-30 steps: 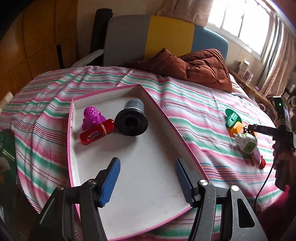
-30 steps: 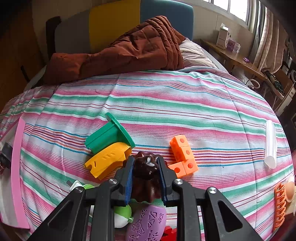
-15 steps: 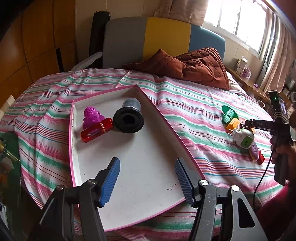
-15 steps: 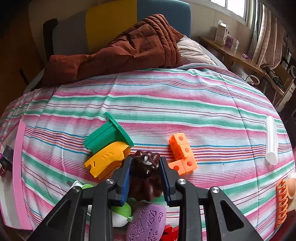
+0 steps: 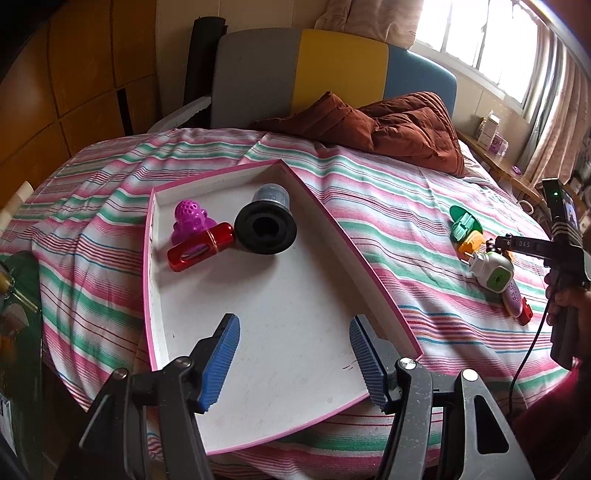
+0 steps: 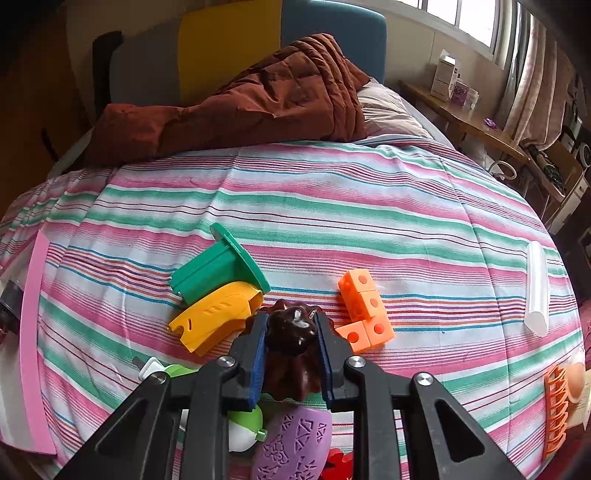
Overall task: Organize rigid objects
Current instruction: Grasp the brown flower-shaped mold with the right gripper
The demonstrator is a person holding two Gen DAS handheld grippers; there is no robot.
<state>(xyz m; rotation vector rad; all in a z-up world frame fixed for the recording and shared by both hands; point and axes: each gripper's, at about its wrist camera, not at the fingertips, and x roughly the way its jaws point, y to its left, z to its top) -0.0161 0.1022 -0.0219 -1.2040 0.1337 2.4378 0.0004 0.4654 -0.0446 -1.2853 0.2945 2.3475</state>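
Between the right claw [image 6: 291,334] pads, a dark brown moulded piece [image 6: 291,343] clenched, lower half hidden, purple toy [image 6: 295,443] cut off below, left claw [image 5: 294,354] spread over pink-rimmed tray [image 5: 373,280].

A rumpled brown quilt [image 6: 255,99] lies at the head of the striped bedsheet [image 6: 332,206], against a grey, yellow and blue headboard [image 5: 317,62]. Right of the bed, a wooden side shelf [image 6: 469,122] carries a white box [image 6: 445,77] beneath curtained windows [image 5: 476,33]
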